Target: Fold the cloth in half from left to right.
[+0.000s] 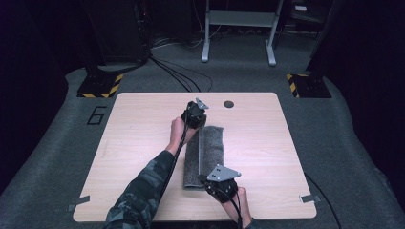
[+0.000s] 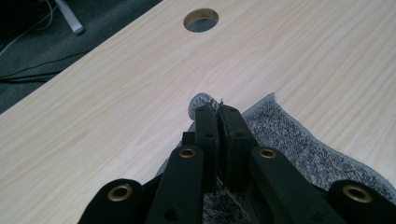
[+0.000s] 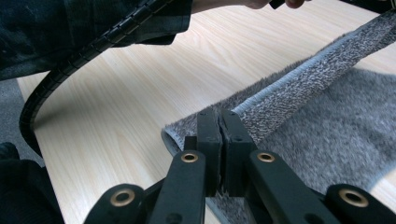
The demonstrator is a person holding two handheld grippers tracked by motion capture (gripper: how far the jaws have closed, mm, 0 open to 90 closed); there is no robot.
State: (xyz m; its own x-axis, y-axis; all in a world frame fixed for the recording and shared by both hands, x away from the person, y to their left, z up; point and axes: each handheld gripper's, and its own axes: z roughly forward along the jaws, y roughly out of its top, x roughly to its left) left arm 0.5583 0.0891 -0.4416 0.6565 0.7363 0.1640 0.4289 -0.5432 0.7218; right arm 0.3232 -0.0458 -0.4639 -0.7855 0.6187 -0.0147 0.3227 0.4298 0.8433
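Grey carpet surrounds a pale wooden table (image 1: 143,143) with rounded corners and a round cable hole (image 1: 229,104) near its far edge. On the middle of the table lies a grey fluffy towel (image 1: 212,148), folded lengthwise into a narrow strip that runs from the far side toward the person. The left gripper (image 1: 194,116) sits at the towel's far end, held by a hand (image 1: 180,131) in a camouflage sleeve (image 1: 143,188); in the left gripper view its jaws are pressed together on a pinched corner of the towel (image 2: 289,135), close to the cable hole (image 2: 201,20). The right gripper (image 1: 220,186) is at the towel's near end; in the right gripper view its jaws are closed on the hemmed edge of the towel (image 3: 299,98), which is lifted off the layer below.
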